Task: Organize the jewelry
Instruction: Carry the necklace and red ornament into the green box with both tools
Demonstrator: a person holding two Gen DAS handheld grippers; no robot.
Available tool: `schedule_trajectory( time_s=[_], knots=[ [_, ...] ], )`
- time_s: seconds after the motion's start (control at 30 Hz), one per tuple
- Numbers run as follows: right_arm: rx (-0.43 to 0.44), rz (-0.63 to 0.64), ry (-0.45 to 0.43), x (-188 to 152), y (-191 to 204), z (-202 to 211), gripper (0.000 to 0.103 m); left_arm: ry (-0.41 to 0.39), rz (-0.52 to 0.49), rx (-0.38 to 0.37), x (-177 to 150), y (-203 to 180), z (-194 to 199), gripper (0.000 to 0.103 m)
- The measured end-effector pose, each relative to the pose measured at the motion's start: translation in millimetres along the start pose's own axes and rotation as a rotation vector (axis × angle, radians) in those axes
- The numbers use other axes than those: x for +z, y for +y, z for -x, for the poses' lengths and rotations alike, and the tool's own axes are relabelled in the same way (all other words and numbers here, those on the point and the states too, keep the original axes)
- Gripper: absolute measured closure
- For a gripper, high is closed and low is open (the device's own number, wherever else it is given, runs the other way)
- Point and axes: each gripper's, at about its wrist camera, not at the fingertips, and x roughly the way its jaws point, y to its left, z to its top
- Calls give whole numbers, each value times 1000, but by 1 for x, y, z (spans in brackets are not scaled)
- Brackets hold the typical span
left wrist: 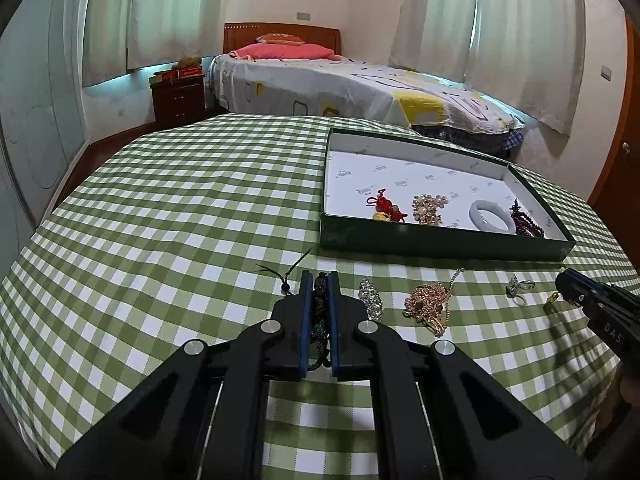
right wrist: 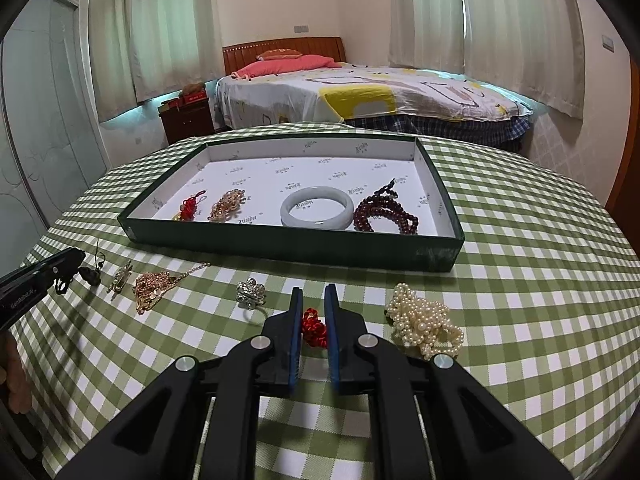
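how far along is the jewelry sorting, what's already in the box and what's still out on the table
Done: the green box holds four pieces: red knot charm, gold cluster, pale bangle, dark red beads.
In hand: left gripper is shut on a dark cord piece; right gripper on a red piece.
Left: crystal brooch, gold chain, silver ring, pearls.
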Motion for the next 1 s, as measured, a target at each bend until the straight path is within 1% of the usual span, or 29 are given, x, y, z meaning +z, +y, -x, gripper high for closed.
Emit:
schedule_trajectory(
  time_s=[0.37,0.6,1.0],
  knots=[
    [2,12,19,-8,4,-1,91,8,3,1,-3,0,-2,95],
    [1,9,-24,-1,4,10,92,-2,1,2,-1,0,1,95],
    [8,8,-46,6,4,16,92,-8,1,0,1,-1,2,95]
  ],
)
